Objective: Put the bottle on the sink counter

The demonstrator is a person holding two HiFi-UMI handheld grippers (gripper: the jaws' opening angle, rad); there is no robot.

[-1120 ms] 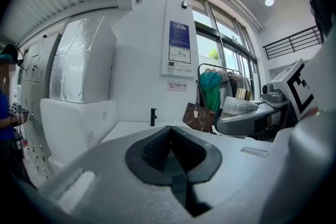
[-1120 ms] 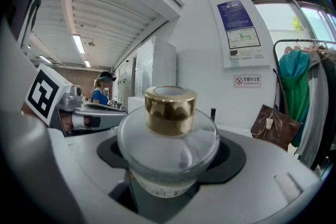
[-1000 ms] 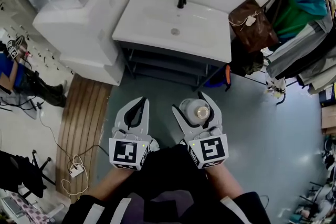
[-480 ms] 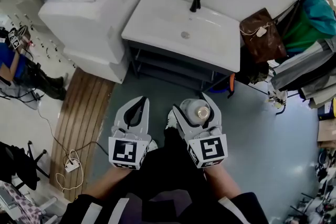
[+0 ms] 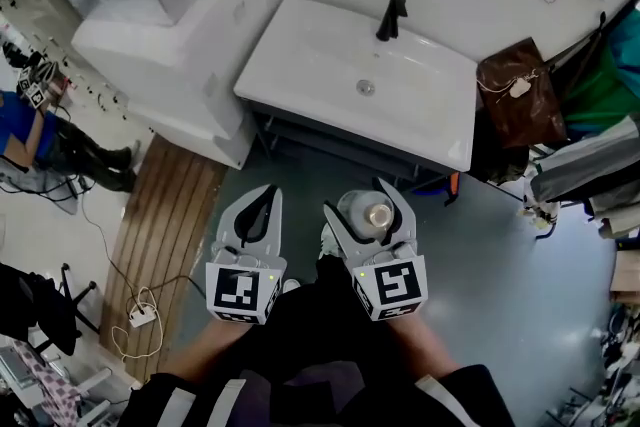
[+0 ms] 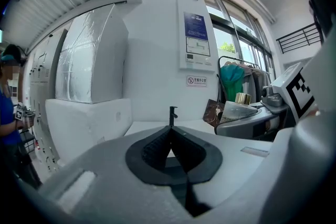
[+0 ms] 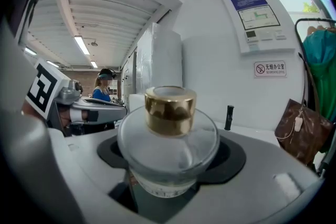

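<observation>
The right gripper [image 5: 358, 199] clamps a round, clear-glass bottle [image 7: 167, 139] with a shiny gold cap [image 7: 169, 110] — base hidden between jaws — while the left gripper [image 5: 266, 192] is pinched together.

Head view: from above the person, facing steeply down. Sink counter [image 5: 300, 65] in upper middle of frame; left gripper [image 5: 268, 193] and right gripper [image 5: 358, 200] close, at lower centre.

Left gripper view: low, roughly level, looking along its own jaws toward the faucet [image 6: 171, 115] at frame centre.

Right gripper view: same heading, with the bottle [image 7: 168, 139] very near the lens at centre.

All three views share the faucet, counter and wall sign [image 7: 270, 68].
</observation>
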